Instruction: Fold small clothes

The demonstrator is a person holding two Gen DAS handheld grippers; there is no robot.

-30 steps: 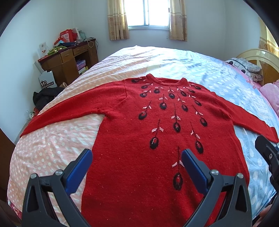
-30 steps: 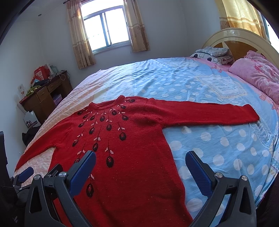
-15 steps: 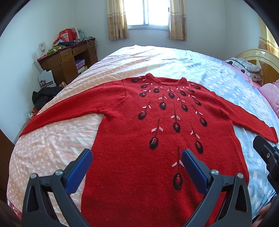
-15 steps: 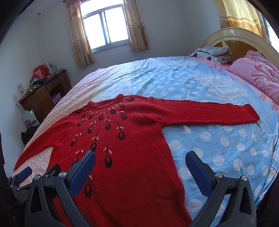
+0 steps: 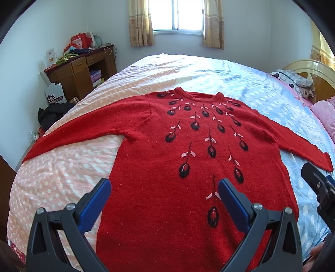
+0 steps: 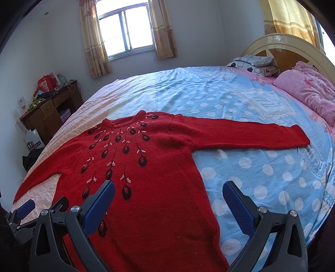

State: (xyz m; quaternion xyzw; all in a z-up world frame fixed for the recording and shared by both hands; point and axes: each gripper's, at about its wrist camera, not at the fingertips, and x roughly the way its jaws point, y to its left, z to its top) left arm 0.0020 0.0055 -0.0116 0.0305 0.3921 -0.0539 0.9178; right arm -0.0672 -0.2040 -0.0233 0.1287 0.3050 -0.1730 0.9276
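A bed (image 5: 62, 167) covered in a dotted pink and blue sheet is seen, with a red sweater (image 5: 178, 159) spread flat and face up on it, both sleeves stretched out sideways and the neck toward the window (image 5: 178, 14). A wooden desk (image 5: 81, 73) is set by the far wall, left of the bed. The left tool (image 5: 164, 198) is held wide open above the sweater's lower body, gripping nothing. The right tool (image 6: 168, 198) is likewise held wide open and empty over the sweater's right edge.
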